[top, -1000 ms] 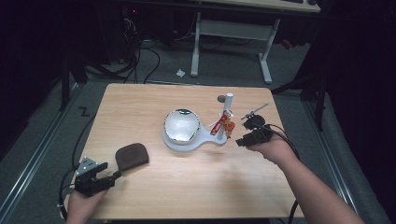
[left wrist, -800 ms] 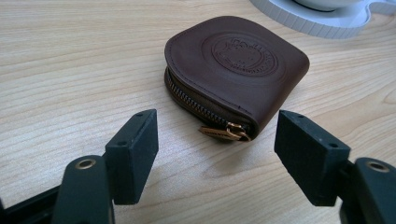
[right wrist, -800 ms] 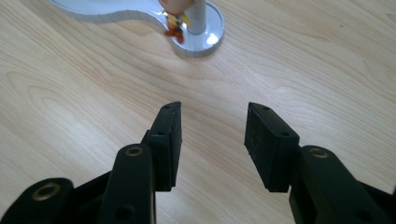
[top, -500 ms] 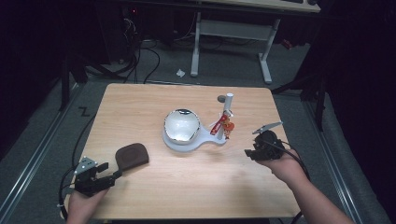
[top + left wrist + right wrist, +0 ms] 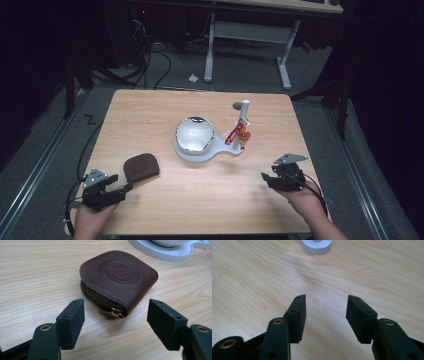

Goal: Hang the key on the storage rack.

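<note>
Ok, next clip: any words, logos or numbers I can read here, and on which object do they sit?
Dark brown leather zip pouch: a round embossed seal with lettering around its ring, too faint and small to read.
White plastic stand with the domed mirror: no text visible.
Pale wooden table: no markings.
Nothing legible to quote.

A light wooden desk (image 5: 150, 115) with rounded corners carries the objects. A brown leather coin pouch (image 5: 141, 166) lies flat on it, zip edge and brass pull facing the left gripper (image 5: 122, 189), just ahead of that gripper's parted jaws and not between them. A white stand (image 5: 200, 151) sits on the desk farther beyond the pouch; it bears a shiny dome (image 5: 194, 134) and a white post (image 5: 244, 114) with red fittings. The stand's rounded end lies well ahead of the right gripper (image 5: 265, 179), with bare wood between them.
</note>
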